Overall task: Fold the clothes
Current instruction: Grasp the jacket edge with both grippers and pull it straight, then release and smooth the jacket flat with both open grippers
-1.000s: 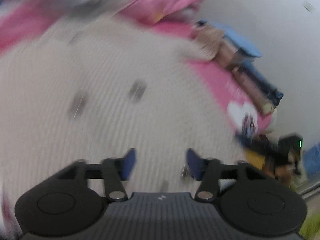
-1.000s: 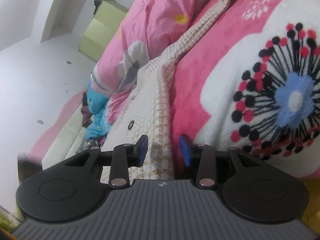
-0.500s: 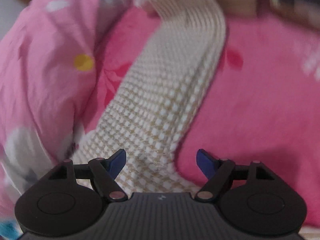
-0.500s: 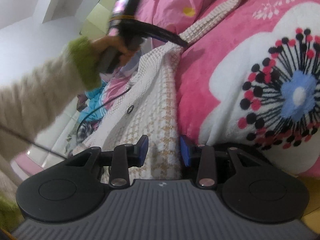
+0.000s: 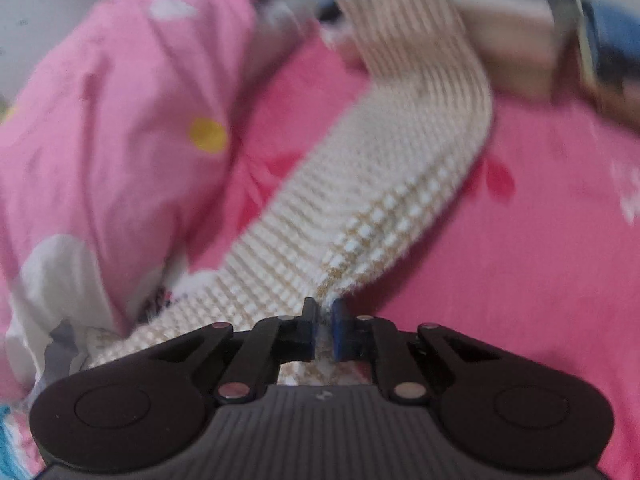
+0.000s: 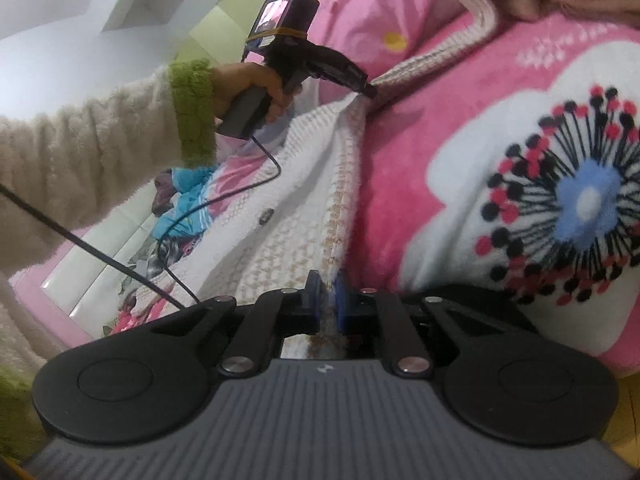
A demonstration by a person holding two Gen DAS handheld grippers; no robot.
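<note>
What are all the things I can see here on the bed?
Cream waffle-knit cardigan: one, cream and tan, lying across the bed, pinched at two spots.
Pink fleece blanket with a flower print: one, pink and white, under the cardigan.
Pink quilt with yellow dots: one, bunched at the left.
Blue clothing pile: one heap, at the bed's edge.
Left hand-held gripper: one, black, shut on the cardigan.
Right hand-held gripper: one, black, shut on the cardigan's edge.
Fuzzy cream sleeve with a green cuff: one, left.

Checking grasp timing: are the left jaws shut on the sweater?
Shut: left gripper pinches the sweater edge, having just closed.
</note>
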